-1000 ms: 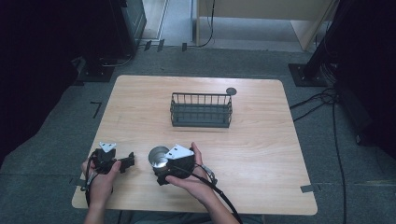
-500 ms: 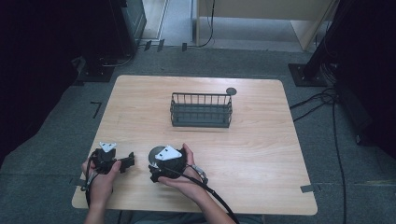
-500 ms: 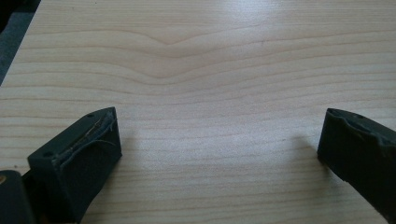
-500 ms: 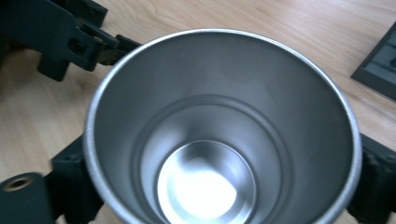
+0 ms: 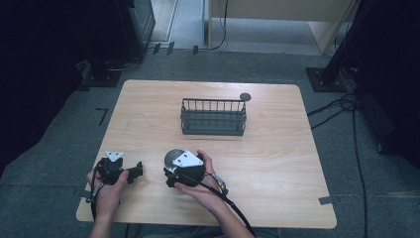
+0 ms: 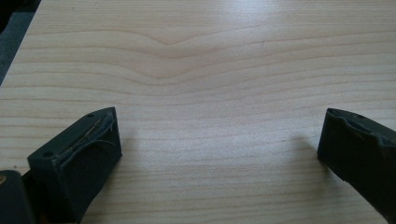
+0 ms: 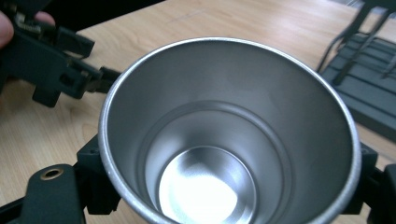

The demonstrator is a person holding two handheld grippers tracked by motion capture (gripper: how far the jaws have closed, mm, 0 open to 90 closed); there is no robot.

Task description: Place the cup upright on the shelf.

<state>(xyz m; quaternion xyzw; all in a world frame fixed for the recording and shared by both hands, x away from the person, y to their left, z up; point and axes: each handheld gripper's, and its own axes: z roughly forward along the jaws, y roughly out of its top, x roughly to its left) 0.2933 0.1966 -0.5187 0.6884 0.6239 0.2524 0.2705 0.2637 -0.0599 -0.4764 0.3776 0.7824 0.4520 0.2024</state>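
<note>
Lower left of the high view: the left gripper (image 5: 132,171) is held low over the table (image 5: 277,163), jaws spread wide, nothing between them. Just right of it, the steel cup (image 5: 172,157) has just been clamped by the right gripper (image 5: 174,168). Upper centre, the wire basket (image 5: 213,117) is seen.

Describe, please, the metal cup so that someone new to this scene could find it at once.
On the wooden table, look at the near edge, in front of the black wire basket. There the right gripper has just closed its jaws on the metal cup. It is the one shiny, round, open-topped thing there, empty inside.
</note>
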